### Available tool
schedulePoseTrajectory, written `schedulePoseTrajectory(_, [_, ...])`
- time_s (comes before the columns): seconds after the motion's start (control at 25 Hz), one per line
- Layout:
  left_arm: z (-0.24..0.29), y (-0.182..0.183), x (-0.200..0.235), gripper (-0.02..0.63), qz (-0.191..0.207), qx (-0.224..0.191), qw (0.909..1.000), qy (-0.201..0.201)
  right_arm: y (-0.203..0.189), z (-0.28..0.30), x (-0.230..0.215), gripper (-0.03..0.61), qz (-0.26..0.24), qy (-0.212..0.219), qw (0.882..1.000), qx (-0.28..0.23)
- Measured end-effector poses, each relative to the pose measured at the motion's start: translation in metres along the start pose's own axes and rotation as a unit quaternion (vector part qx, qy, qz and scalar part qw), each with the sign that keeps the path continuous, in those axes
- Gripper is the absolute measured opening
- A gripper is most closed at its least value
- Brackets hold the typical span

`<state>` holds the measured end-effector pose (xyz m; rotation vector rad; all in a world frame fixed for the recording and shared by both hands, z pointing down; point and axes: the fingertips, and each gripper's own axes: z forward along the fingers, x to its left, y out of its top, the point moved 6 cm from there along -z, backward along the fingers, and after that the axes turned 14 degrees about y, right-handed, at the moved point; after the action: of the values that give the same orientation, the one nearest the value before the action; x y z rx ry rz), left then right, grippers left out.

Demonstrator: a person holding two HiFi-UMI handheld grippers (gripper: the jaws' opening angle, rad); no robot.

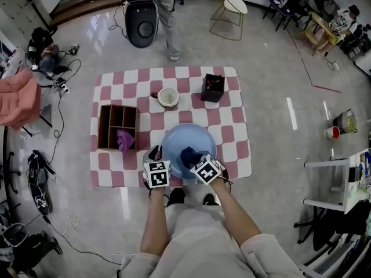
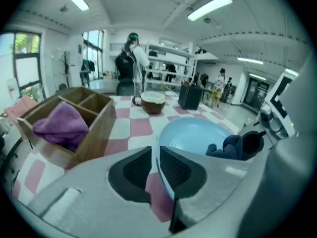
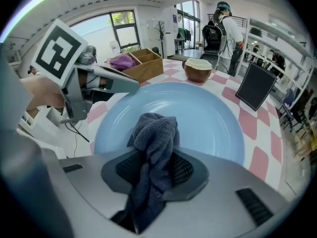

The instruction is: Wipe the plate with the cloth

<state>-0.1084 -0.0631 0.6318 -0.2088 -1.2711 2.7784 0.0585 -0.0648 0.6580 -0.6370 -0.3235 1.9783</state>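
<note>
A light blue plate (image 1: 191,139) rests on the checked table near its front edge. My left gripper (image 1: 155,153) is at the plate's left rim and shut on it; in the left gripper view the rim (image 2: 159,168) runs between the two pads. My right gripper (image 1: 194,158) is over the plate's near side, shut on a dark blue cloth (image 1: 188,155). In the right gripper view the cloth (image 3: 154,133) bunches up out of the jaws and lies against the plate (image 3: 208,118), with its tail hanging down behind them. The left gripper (image 3: 99,83) shows there too, at the plate's left edge.
A wooden compartment box (image 1: 110,126) with a purple cloth (image 1: 124,139) in it stands left of the plate. Behind the plate are a brown cup (image 1: 168,97) and a black box (image 1: 213,88). A person (image 1: 168,16) stands beyond the table, and chairs and cables lie around on the floor.
</note>
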Motion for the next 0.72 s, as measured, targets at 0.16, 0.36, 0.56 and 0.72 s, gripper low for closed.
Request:
schedulePoseTrajectory(0.16, [-0.030,0.018,-0.003,0.054,-0.036,-0.059,0.9976,0.004,0.009,-0.021,0.000,0.121,0.012,-0.015,0.997,-0.079])
schedulePoseTrajectory(0.36, [-0.070,0.023,-0.020,0.032,-0.063,-0.078,0.9946,-0.026,-0.003,-0.057,0.003,0.121,0.025,-0.017,0.986,-0.162])
schedulePoseTrajectory(0.56, [-0.105,0.010,-0.056,0.015,-0.063,-0.084,0.9936,-0.041,-0.037,-0.093,0.010,0.121,0.061,0.002,0.969,-0.241])
schedulePoseTrajectory(0.72, [-0.128,-0.009,-0.085,0.011,-0.059,-0.089,0.9932,-0.048,-0.065,-0.114,0.015,0.123,0.056,0.006,0.965,-0.258])
